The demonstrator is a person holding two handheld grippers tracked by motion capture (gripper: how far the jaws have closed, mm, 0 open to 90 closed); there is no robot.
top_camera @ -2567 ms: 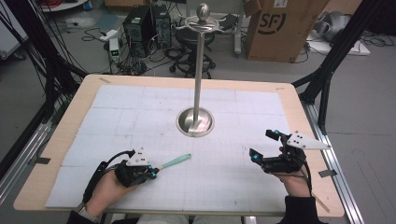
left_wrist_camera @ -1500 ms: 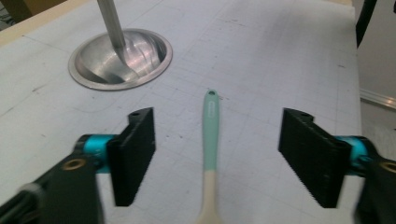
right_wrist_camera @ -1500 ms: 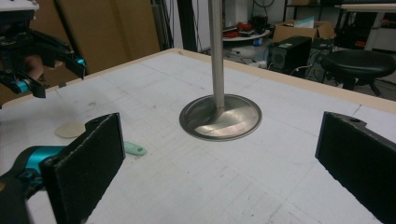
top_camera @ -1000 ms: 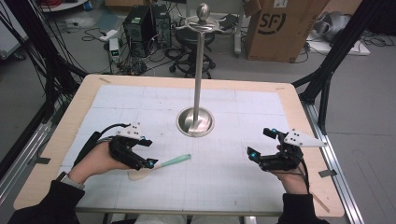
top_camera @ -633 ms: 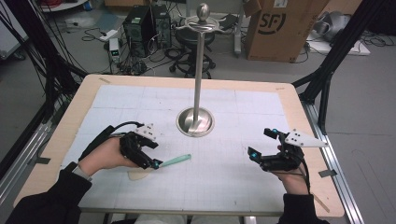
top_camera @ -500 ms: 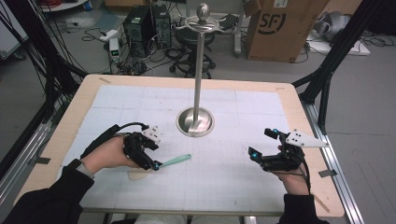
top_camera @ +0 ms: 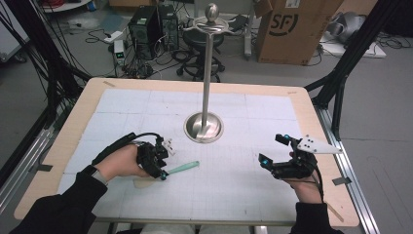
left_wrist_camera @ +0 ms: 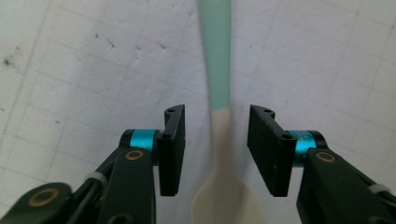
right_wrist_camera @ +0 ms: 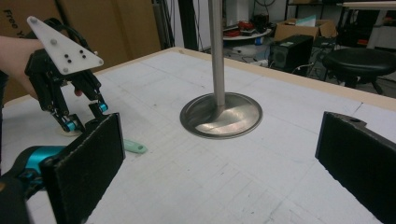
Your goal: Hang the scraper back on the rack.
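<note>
A spatula (top_camera: pixel 182 167) with a mint-green handle and a cream head lies flat on the white gridded mat (top_camera: pixel 234 190). My left gripper (top_camera: pixel 161 174) points down over it. In the left gripper view the spatula's neck (left_wrist_camera: pixel 219 116) runs between the jaws, which have just been closing. A gap still shows on each side, so the pads (left_wrist_camera: pixel 173 144) do not touch it. My right gripper (top_camera: pixel 272 149) rests at the mat's right side, wide open and with nothing in it. In the right gripper view the left gripper (right_wrist_camera: pixel 84 123) stands over the green handle (right_wrist_camera: pixel 135 148).
A tall metal stand (top_camera: pixel 208 73) with a round base (top_camera: pixel 203 127) rises from the middle of the table (top_camera: pixel 311 122). Its base (right_wrist_camera: pixel 222 114) lies straight ahead of the right gripper. Beyond the table's far edge are a cardboard box (top_camera: pixel 292 29), a stool and a computer tower.
My left hand has moved right and lower onto the spatula, and its jaws have narrowed around the neck. The right hand and the spatula have stayed in place.
</note>
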